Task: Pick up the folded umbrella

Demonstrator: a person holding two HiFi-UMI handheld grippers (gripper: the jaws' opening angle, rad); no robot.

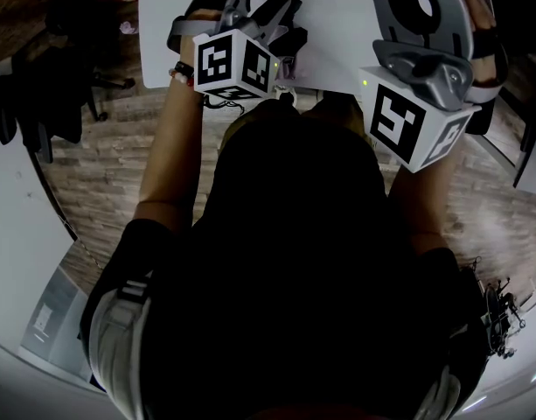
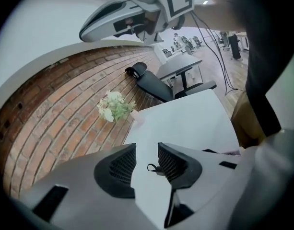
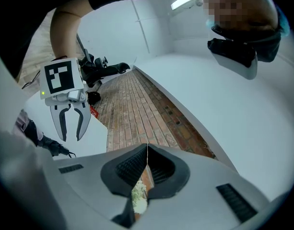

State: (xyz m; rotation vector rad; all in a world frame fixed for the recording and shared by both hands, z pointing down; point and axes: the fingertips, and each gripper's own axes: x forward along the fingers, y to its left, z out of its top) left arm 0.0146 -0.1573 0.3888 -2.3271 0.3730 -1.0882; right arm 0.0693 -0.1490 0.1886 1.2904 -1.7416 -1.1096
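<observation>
A person seated at a white table (image 2: 185, 123) holds a two-jaw gripper in each hand. The left gripper (image 2: 147, 147) tilts down toward the tabletop with its claw open. Its ribbed pads (image 2: 122, 166) stand apart and press on nothing, and a small black strap loop (image 2: 152, 168) shows in the gap beside one pad. The folded umbrella (image 3: 43, 140), a dark bundle with a thin strap, lies on the table near the person's body. In the right gripper view the left gripper hangs close over it, and no view shows whether the two touch. The right gripper (image 3: 147, 148) is held level beside it, its claw closed tip to tip and holding nothing. Beyond the table, a bunch of pale flowers (image 2: 114, 105) lies on the brick-patterned floor (image 2: 65, 114), with a black office chair (image 2: 151, 83) behind.
</observation>
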